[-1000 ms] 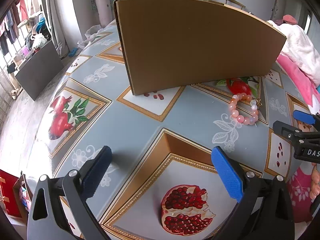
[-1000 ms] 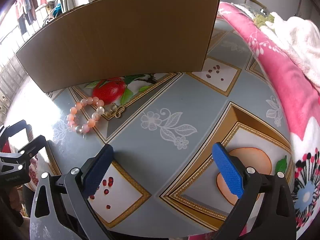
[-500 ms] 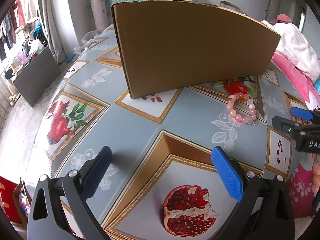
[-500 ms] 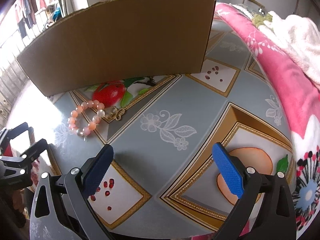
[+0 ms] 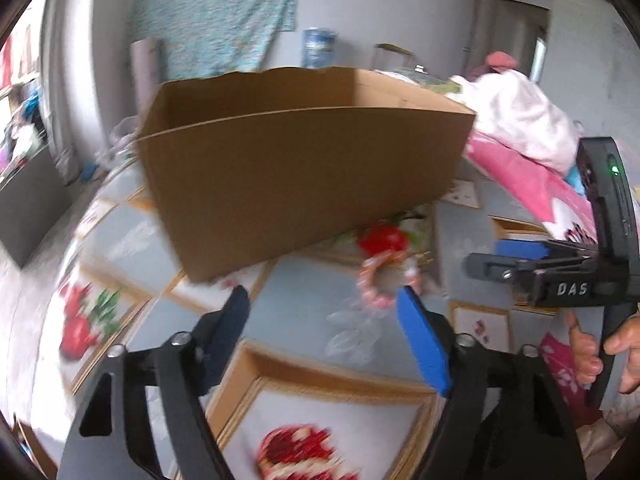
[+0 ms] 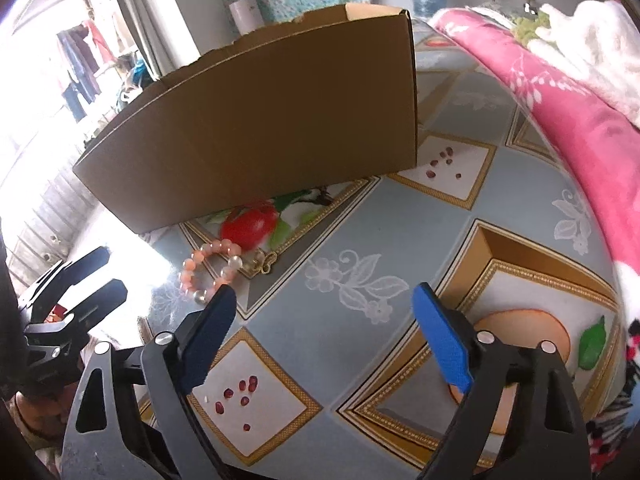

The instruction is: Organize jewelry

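**Item: beaded bracelet** [image 6: 212, 270]. Pink and pearl beads, lying flat on the patterned tablecloth [image 6: 360, 232], just ahead of and to the outer left of the right gripper [image 6: 320, 320]. In the left wrist view it is sitting just beyond the tips of the left gripper [image 5: 324, 312], toward its right finger; that view is blurred. A small gold charm [image 6: 266, 261] is lying beside the beads, touching or nearly so.

**Item: cardboard box** [image 6: 260, 120]. Open-topped, standing directly behind the bracelet, further from both tools. Judged to be the destination.

**Tools.** Both grippers are empty, nothing between the pads. The jaws of each have just been closing from their widest, the left more than the right, and are standing partly open.

**Step in hand (judgement).** Approaching the bracelet for a pick-up; sorting itself is not yet begun.

**Handling notes (judgement).**
- Lowering one tool so its pads are straddling a single side of the bead loop, not the whole ring.
- Keeping the pads close to the cloth, since round beads are liable to roll away.
- Watching that the charm is not snagging or being left behind.
- Keeping the two tools from crowding each other over the bracelet.
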`<move>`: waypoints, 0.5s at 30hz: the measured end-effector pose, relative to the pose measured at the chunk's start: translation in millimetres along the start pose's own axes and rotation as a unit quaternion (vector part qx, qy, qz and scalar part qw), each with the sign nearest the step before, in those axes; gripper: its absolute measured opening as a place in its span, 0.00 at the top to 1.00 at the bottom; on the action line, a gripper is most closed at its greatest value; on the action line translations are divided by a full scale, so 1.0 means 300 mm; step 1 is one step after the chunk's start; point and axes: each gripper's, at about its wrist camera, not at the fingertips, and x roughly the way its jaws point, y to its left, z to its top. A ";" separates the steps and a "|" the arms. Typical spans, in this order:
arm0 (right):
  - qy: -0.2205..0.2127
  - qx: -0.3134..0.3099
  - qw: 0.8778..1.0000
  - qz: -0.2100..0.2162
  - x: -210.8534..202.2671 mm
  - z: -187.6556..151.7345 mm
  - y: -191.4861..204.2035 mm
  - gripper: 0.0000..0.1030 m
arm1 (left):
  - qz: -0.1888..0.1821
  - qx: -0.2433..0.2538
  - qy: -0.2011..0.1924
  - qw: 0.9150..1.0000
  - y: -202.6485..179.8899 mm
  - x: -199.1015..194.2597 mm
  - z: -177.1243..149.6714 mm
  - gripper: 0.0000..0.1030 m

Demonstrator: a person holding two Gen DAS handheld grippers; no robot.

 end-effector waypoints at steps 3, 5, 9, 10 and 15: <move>-0.003 0.000 1.000 0.002 0.000 -0.004 -0.014 0.23 | -0.010 0.020 0.013 1.000 -0.043 0.059 0.037 0.47; -0.004 0.001 1.000 0.005 -0.006 -0.014 -0.022 0.25 | -0.009 0.031 0.038 0.999 -0.061 0.120 0.039 0.56; -0.011 -0.006 1.000 0.004 -0.018 -0.019 -0.030 0.29 | 0.001 0.057 0.053 0.997 -0.092 0.186 0.046 0.63; -0.013 -0.008 1.000 0.005 -0.020 -0.017 -0.033 0.30 | 0.006 0.065 0.054 0.996 -0.099 0.192 0.046 0.66; -0.022 -0.016 1.000 0.012 -0.023 -0.009 -0.022 0.38 | 0.012 0.073 0.050 0.996 -0.093 0.182 0.033 0.86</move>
